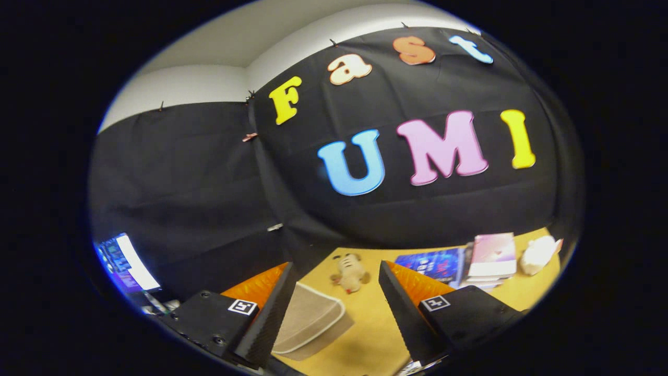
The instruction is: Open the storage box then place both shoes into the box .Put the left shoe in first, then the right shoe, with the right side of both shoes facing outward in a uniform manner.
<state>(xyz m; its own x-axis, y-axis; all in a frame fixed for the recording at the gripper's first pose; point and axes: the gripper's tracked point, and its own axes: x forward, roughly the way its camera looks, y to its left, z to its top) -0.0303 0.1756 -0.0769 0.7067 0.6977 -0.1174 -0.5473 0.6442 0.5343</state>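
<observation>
Handheld gripper (pixel 334 308): two wedge-shaped fingers (pixel 399 308) with ribbed inner faces, mounted on blocky black carriages (pixel 209 318). Small square black-and-white fiducial markers (pixel 242 306) on top of each. Round screws in housing.

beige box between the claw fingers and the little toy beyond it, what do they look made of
Beige box: looks like soft matte fabric with pale piping along its edges, though stiff card underneath is possible. Small toy: seems plush, from its fuzzy, rounded outline, but it is blurred. The claw is open, with the box between its fingers.
</observation>
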